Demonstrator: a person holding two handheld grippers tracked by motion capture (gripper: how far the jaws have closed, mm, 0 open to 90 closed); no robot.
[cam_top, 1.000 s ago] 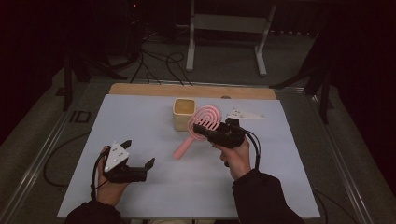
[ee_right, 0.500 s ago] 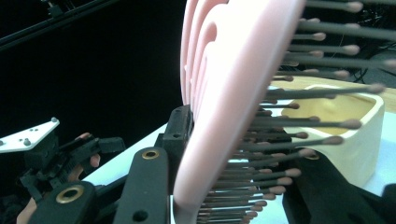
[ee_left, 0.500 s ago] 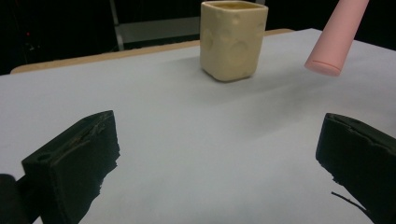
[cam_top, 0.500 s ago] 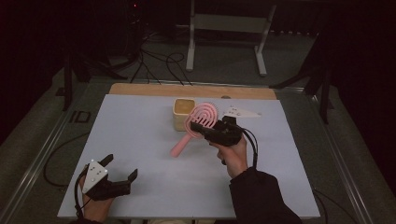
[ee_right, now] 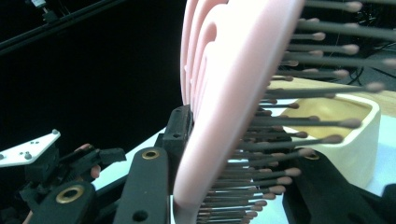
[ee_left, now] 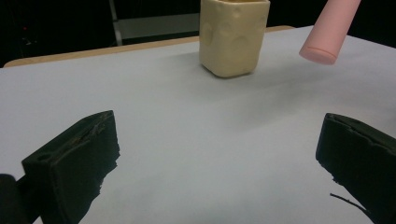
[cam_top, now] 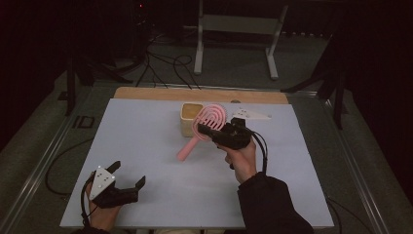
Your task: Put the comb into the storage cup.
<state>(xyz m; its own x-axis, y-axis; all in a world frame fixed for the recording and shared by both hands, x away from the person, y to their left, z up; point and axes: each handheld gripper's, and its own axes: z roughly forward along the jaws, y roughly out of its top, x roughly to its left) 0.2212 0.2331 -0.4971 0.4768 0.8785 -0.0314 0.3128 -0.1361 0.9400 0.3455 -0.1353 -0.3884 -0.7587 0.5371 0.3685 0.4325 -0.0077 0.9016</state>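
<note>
Pink hairbrush (cam_top: 202, 129) in right claw (cam_top: 220, 132), handle down-left, head toward cup (cam_top: 189, 118).

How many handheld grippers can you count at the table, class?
2: the left gripper at the near left edge, empty; the right gripper mid-table, gripping the pink plastic hairbrush.

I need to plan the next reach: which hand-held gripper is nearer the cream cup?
Right. The right hand-held gripper, shut on the pink hairbrush, is beside the cream cup. The left hand-held gripper sits open near the table's near-left corner, well away from it.
</note>
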